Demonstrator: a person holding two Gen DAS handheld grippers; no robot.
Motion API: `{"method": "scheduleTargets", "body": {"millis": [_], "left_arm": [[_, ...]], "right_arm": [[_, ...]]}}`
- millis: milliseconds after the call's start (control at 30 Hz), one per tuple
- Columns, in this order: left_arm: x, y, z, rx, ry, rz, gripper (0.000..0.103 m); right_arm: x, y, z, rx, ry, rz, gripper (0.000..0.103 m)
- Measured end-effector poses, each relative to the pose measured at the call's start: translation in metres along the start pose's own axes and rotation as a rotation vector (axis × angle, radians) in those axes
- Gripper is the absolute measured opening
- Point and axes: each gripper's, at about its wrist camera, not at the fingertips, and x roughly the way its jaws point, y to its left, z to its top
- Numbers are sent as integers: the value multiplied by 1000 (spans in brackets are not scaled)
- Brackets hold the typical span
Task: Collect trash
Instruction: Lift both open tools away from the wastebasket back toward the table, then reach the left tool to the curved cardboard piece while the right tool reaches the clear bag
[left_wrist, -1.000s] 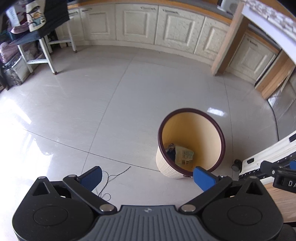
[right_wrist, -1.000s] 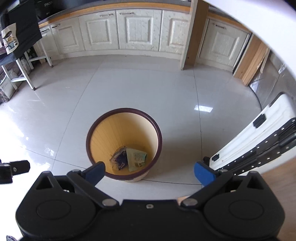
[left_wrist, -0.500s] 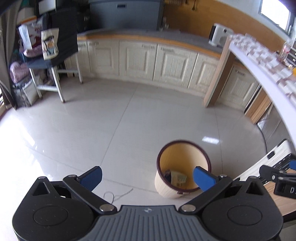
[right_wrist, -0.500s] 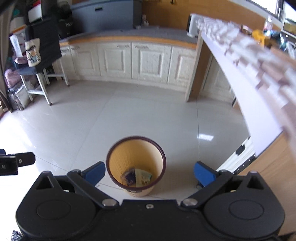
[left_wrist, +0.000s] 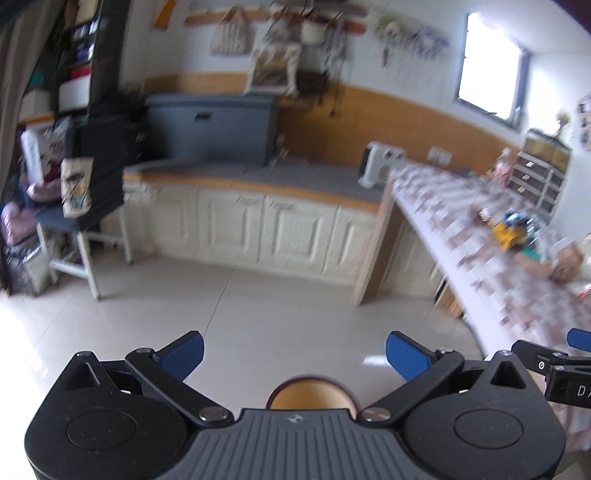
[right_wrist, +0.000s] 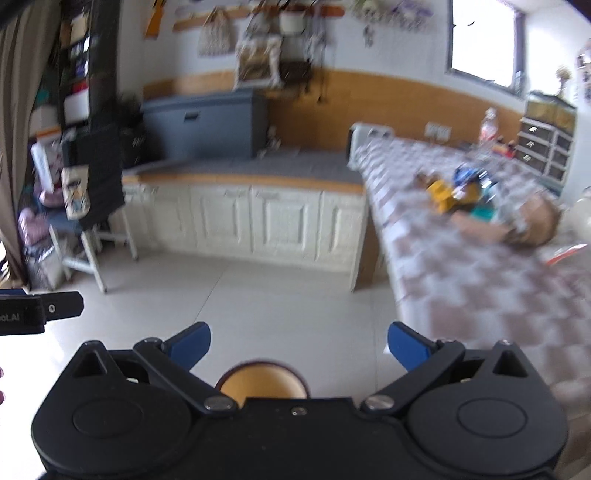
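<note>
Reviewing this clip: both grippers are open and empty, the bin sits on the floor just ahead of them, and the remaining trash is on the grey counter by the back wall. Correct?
Not quite. The remaining trash lies on the checkered table to the right, not on the grey counter; the right wrist view shows it. The rest holds: left gripper and right gripper are open and empty, and the bin sits on the floor just ahead.
</note>
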Motion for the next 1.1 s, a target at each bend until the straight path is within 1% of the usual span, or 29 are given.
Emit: {"method": "scheduleTargets", "body": {"millis": [133,267,433,567,700,867,1000,1100], "left_arm": [[-9,-24,19,11,-79,-74,103],[-12,-56,34,41,-137,-158,103],[-5,-106,52,108,-164,-239,103],[4,-147,65,162,-172,-306,103],[18,-189,72,227,-156,-365,103],[44,-237,73,270,-104,-460,103],[74,-276,72,380,-48,-543,103],[100,-299,75,444,-8,-611,103]], "right_arm": [[-24,-29,14,13,-74,-49,103],[-41,-64,23,33,-131,-109,103],[-54,-115,32,54,-184,-204,103],[-60,-160,39,63,-207,-265,103],[-60,-199,41,42,-212,-341,103],[-53,-245,35,28,-176,-384,103],[-42,-275,26,2,-131,-401,103],[-33,-292,20,-6,-91,-420,103]]}}
